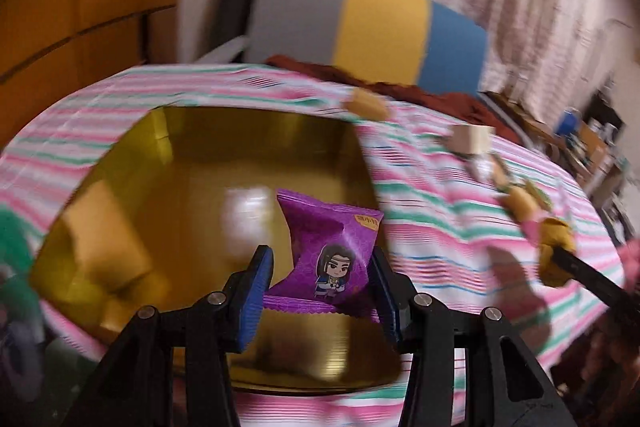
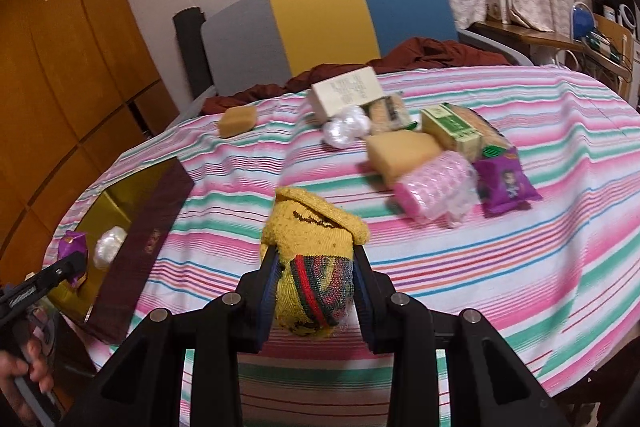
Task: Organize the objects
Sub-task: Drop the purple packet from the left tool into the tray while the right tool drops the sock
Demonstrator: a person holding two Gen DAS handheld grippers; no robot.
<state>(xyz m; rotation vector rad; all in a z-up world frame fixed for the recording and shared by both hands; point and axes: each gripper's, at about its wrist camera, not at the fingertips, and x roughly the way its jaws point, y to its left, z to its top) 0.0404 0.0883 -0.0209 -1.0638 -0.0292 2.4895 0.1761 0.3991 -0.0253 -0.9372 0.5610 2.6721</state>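
Purple snack packet (image 1: 332, 259) clamped in left gripper (image 1: 320, 291) over gold box (image 1: 192, 163)

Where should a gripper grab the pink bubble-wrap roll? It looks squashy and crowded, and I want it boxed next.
Grip the pink roll across its middle, coming from above and the near side. It lies on its side, a sponge close behind and a purple packet close on its right, so the near side looks clearest. The wrap probably gives, so close gently.

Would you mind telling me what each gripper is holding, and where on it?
The left gripper pinches the purple snack packet near its bottom edge; the right gripper clamps the rolled yellow sock across its cuff end.
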